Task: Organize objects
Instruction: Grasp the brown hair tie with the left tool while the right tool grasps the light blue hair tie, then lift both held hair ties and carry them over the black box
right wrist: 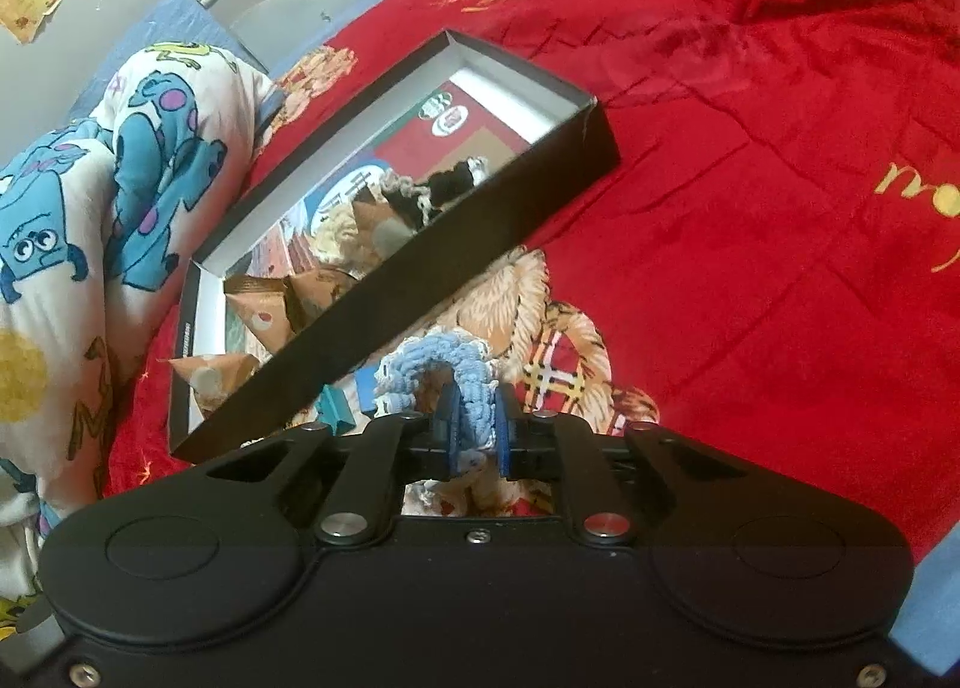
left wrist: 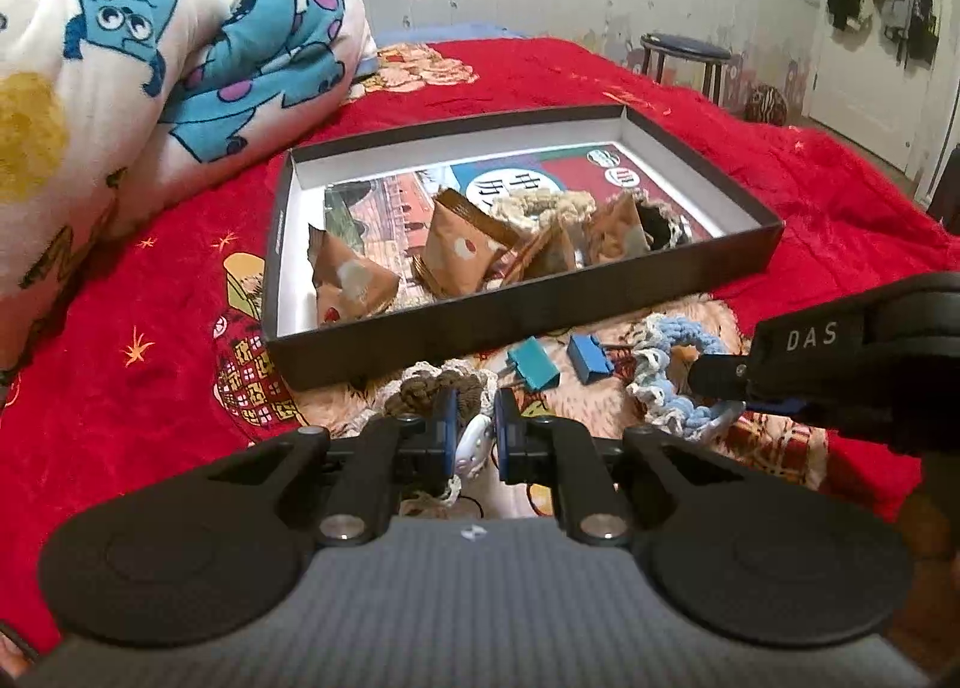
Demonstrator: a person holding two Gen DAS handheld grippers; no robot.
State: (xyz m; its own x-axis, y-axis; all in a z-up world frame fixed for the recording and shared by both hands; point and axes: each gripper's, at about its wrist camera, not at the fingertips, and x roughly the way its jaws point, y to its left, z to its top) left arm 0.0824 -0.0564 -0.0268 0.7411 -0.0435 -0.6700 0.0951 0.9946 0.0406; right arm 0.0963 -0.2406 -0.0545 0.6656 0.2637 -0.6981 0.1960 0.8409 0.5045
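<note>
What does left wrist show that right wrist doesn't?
Left wrist only: the brown crocheted scrunchie and a small white oval object between the left gripper fingers, the second, darker blue binder clip, a round stool, and the right gripper from outside.

Right wrist only: gold lettering on the red blanket.

Both: the shallow black cardboard box of brown paper packets, the light blue crocheted scrunchie and the teal binder clip.

The box (left wrist: 528, 322) lies on the blanket (left wrist: 810, 160), with several packets (left wrist: 462, 250) and 2 scrunchies (left wrist: 558, 205) in it. Near its front wall lie 2 clips (left wrist: 534, 367), and right of them another scrunchie (left wrist: 672, 382). A quilt (left wrist: 150, 58) lies far left.
</note>
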